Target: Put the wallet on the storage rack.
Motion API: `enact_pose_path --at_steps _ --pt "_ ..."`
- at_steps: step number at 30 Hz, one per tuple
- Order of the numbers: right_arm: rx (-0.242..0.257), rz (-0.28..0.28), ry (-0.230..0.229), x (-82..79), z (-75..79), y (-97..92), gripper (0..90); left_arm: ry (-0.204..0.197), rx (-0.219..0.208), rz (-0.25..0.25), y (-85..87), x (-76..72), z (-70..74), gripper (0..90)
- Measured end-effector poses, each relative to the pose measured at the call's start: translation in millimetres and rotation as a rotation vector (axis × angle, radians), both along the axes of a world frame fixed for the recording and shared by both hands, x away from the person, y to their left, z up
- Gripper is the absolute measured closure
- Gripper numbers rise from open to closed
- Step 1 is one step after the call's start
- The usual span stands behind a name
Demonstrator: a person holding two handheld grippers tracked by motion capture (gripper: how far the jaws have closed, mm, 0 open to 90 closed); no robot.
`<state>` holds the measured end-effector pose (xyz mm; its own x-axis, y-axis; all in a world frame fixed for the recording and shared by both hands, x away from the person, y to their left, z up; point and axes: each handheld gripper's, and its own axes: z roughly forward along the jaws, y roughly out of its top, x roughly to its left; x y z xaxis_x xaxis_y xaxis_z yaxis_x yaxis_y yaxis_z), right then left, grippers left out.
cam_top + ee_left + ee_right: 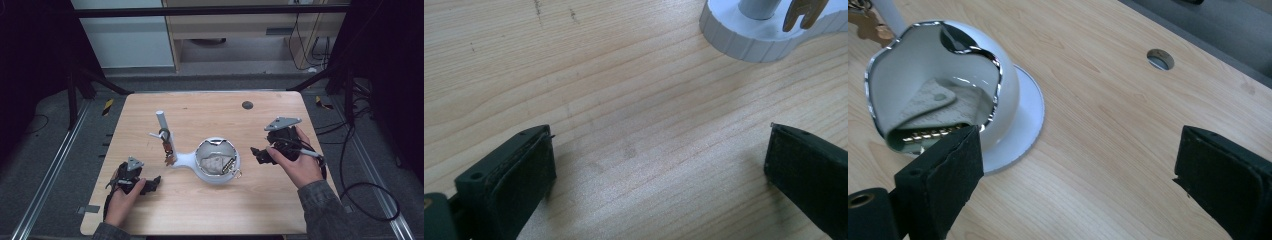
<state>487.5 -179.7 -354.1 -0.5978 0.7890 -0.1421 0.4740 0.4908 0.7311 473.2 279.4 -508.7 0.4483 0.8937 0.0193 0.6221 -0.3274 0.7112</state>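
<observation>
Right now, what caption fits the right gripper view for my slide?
Open right gripper hovers over the wooden table beside a white bowl holding a small pouch.

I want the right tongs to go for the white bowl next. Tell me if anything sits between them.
Nothing visible does. The right tongs are open just beside the white bowl, with only bare wooden table between. The pouch lies inside the bowl, not in the path.

White bowl (pixel 998 95) with chrome rim, pale wood-grain table (pixel 210 205), black jaws.
</observation>
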Motion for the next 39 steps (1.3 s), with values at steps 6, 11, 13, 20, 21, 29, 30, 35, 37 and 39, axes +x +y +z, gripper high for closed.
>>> enact_pose_path --at_steps 6,11,13,20,21,29,30,35,37,39 --pt "0.018 -0.046 0.01 0.8 -15.6 -14.8 5.8 0.0 0.001 -0.001 0.0 0.0 0.0 0.0" --pt "0.045 -0.086 0.027 0.2 -32.0 -24.0 5.8 0.0 0.0 0.0 0.0 0.0 0.0 0.0" --pt "0.053 -0.096 0.036 0.2 -38.0 -26.2 5.8 0.0 0.0 0.0 0.0 0.0 0.0 0.0" --pt "0.072 -0.122 0.073 2.0 -62.1 -31.9 5.8 0.0 0.0 0.0 0.0 0.0 0.0 0.0" --pt "0.071 -0.124 0.073 2.4 -64.7 -32.4 5.8 0.0 0.0 0.0 0.0 0.0 0.0 0.0" --pt "0.07 -0.15 0.123 6.1 -90.2 -38.0 5.8 0.0 0.0 0.0 0.0 0.0 0.0 0.0" --pt "0.066 -0.154 0.128 6.9 -93.7 -38.6 5.8 0.0 0.0 0.0 0.0 0.0 0.0 0.0" --pt "0.062 -0.183 0.147 11.1 -108.8 -42.1 6.0 0.0 0.0 0.0 0.0 0.0 0.0 0.0" --pt "0.066 -0.2 0.153 13.6 -114.6 -44.4 6.0 0.0 0.0 0.0 0.0 0.0 0.0 0.0" --pt "0.071 -0.213 0.158 15.5 -118.6 -46.7 6.0 0.0 -0.001 0.0 0.0 0.0 0.0 0.0"
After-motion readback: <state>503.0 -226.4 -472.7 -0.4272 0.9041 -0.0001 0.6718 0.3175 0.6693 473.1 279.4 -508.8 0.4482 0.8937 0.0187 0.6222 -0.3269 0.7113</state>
